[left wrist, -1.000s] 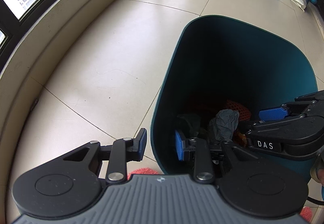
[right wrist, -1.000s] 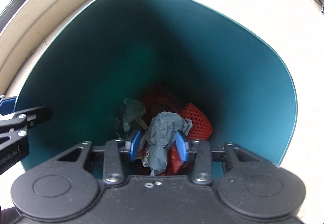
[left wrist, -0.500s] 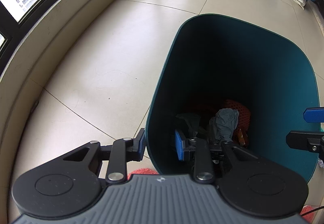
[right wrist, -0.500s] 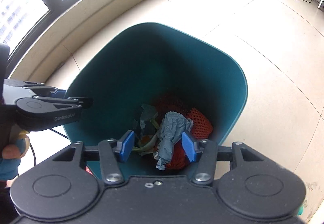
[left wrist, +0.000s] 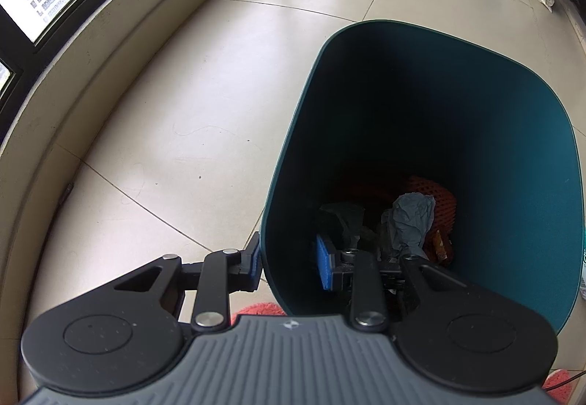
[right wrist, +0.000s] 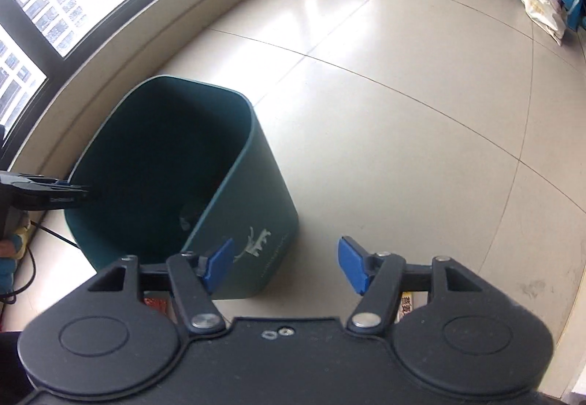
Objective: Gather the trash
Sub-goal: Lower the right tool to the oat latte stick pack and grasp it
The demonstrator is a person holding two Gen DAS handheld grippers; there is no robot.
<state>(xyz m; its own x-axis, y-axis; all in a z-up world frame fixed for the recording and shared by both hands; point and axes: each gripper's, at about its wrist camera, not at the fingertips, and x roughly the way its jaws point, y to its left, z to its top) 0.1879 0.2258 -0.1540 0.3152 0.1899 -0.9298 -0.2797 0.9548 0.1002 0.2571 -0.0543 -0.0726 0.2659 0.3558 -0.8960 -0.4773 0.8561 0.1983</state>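
Window sill and floor tiles are seen at left. Left gripper [left wrist: 287,264] straddles the near wall of the bin [left wrist: 542,119], its jaws apart and not visibly clamped on it. Crumpled grey paper [left wrist: 410,218] and orange netting [left wrist: 445,198] lie inside the bin. Right gripper [right wrist: 285,267] is held wide open and empty beside the bin [right wrist: 256,214]. Steadying the bin wall is judged advisable before further trash is fetched.
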